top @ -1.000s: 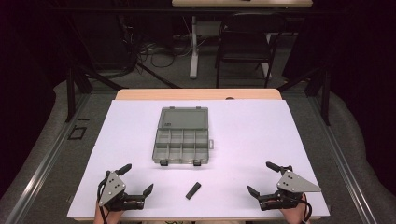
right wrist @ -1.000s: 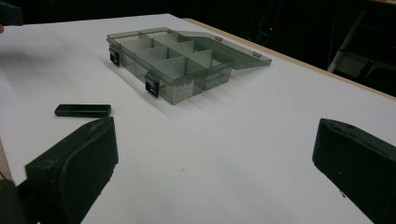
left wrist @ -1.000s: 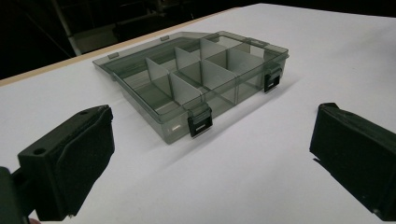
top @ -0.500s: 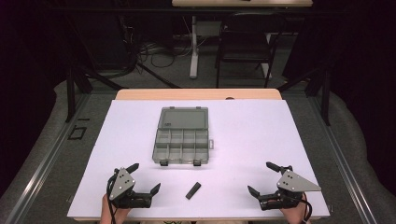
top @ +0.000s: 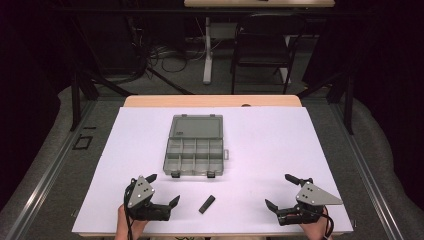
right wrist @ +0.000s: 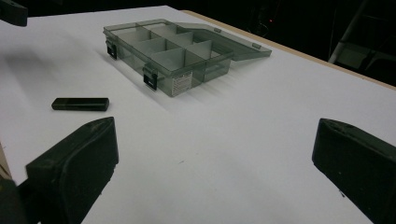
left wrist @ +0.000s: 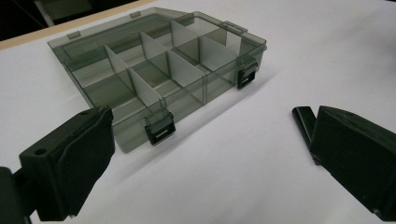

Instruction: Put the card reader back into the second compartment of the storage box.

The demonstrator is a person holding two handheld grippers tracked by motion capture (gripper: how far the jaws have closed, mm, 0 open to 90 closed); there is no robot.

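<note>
A smoky grey compartment box point(top: 194, 148) lies mid-table on the white sheet point(top: 270, 140), its lid folded back flat and its cells empty. A small black stick point(top: 207, 204) rests near the front edge, below the box. My left gripper point(top: 163, 189) stands open just left of the stick, nothing between its fingers. In the left gripper view the box point(left wrist: 159, 79) is ahead and the stick point(left wrist: 302, 122) is partly behind the right jaw of the open gripper point(left wrist: 212, 140). My right gripper point(top: 279, 190) is open at the front right; its view shows the box point(right wrist: 173, 51), the stick point(right wrist: 80, 103) and the open gripper point(right wrist: 215, 144).
A wooden table edge point(top: 210, 100) runs along the far side of the sheet. Beyond it stand a dark chair point(top: 262, 47), a white table leg point(top: 207, 50) and floor cables point(top: 155, 55). Metal rails point(top: 45, 175) flank the table.
My left gripper has shifted right, closer to the black stick. The right gripper, box and stick have not moved.
</note>
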